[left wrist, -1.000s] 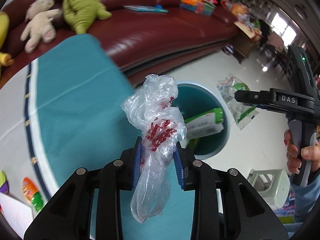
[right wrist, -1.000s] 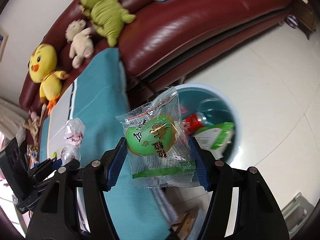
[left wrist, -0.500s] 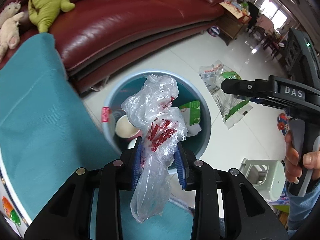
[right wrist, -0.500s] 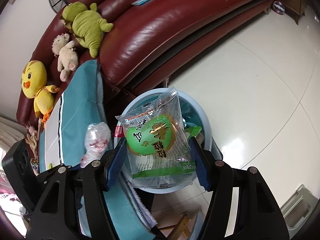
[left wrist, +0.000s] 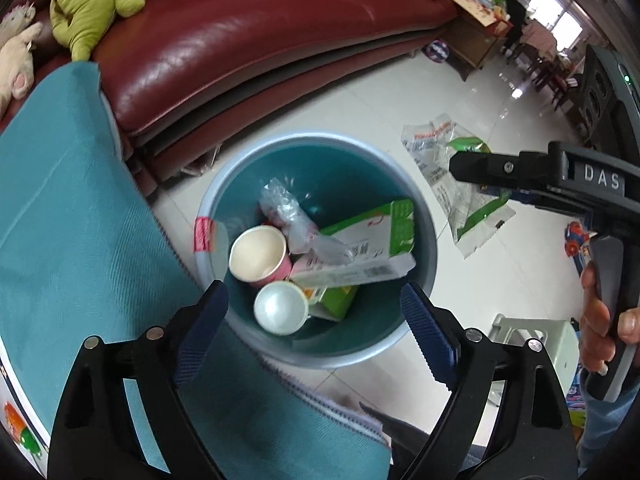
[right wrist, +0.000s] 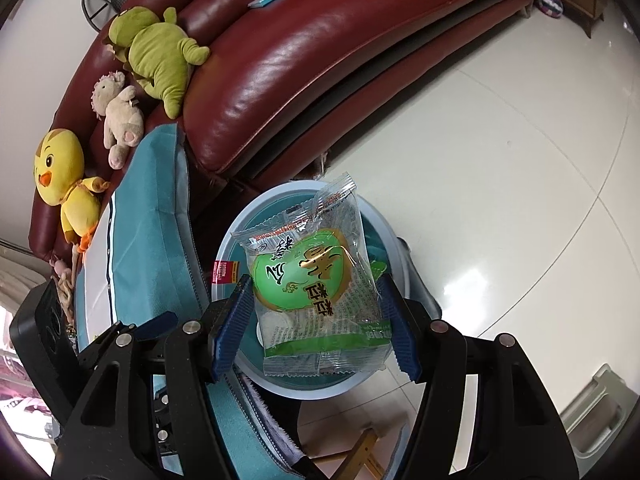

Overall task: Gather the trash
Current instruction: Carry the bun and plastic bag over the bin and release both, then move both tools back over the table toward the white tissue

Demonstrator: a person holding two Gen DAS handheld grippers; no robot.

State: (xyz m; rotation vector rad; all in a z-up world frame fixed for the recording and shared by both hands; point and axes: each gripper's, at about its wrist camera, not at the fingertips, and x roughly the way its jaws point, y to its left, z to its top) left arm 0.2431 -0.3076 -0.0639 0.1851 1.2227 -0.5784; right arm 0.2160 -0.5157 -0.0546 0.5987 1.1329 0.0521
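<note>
Left tongs (left wrist: 314, 312) opening above bin (left wrist: 424, 216), nothing between jaws; crumpled clear bag (left wrist: 288, 212) lying inside among cups and a carton. Right tongs (right wrist: 316, 320) clamped on green-printed wrapper (right wrist: 316, 280) over bin; wrapper's characters upside down, unreadable. "DAS" readable on right tongs' body. Red bin label (left wrist: 203, 232) blurred.

Sofa: dark red leather sofa (left wrist: 256, 36), long and curved, glossy with reflected light.
Floor: pale glossy tiles (right wrist: 500, 168) in front of the sofa, showing bright glare.
Wall: plain white wall (right wrist: 44, 40) behind the sofa's left end.
Table: teal cloth (left wrist: 68, 216) over a table just beside the sofa front.
Side table: wooden side table (left wrist: 476, 36) at the sofa's far right end.
Window: bright windows (left wrist: 568, 26) well beyond the sofa's right end.
</note>
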